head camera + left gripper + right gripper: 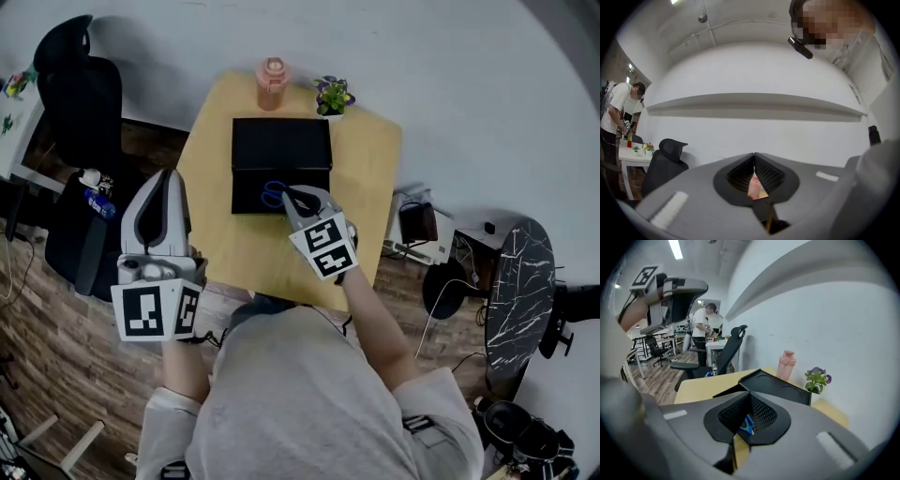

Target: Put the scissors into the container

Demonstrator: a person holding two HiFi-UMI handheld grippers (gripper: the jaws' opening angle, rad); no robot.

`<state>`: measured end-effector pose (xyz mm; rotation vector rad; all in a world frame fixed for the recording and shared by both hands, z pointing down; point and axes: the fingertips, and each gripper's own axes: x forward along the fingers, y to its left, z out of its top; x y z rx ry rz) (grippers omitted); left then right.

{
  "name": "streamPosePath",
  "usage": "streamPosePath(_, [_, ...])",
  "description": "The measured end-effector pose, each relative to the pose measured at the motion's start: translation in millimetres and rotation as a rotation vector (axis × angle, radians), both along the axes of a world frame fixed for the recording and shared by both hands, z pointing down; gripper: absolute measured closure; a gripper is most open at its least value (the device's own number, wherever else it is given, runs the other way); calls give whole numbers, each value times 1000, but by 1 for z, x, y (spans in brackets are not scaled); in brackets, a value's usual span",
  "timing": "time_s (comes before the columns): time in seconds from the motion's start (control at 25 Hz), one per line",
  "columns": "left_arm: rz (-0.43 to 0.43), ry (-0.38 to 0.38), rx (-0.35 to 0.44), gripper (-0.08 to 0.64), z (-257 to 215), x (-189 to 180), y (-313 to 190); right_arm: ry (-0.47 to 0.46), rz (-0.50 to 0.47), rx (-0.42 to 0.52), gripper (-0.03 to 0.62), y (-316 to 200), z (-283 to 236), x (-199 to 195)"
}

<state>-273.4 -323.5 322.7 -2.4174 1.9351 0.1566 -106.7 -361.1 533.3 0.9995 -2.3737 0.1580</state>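
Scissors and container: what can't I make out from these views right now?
- Head view: the scissors blades lie under the right hand-held gripper; only blue handles show.
- Right gripper view: just a blue sliver between the closed jaws, so whether the scissors touch the container floor is unclear.
- Head view: the container's inside is too dark for depth or dividers.
- Left gripper view: the left hand-held gripper faces the wall; container out of frame.

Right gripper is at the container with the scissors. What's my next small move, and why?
Probably open the right gripper. Its jaws are shut on the blue scissors, and the head view shows the handles over the near half of the black container. I cannot tell how far above its floor they hang, so release gently.
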Motion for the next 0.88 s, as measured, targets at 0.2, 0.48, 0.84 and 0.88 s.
streamPosePath(0.2, [14,-2,23,500,-12,24,16,-119,74,57,589,17,-43,24])
streamPosePath(0.48, [28,-1,52,500,-25,53,41,-228,131,153,589,43,-100,60])
streamPosePath(0.84, [46,-7,77,500,-38,87,70,-317,169,273,588,76,-163,100])
streamPosePath(0.88, [48,-8,80,500,-39,91,73,-322,168,285,588,80,-169,104])
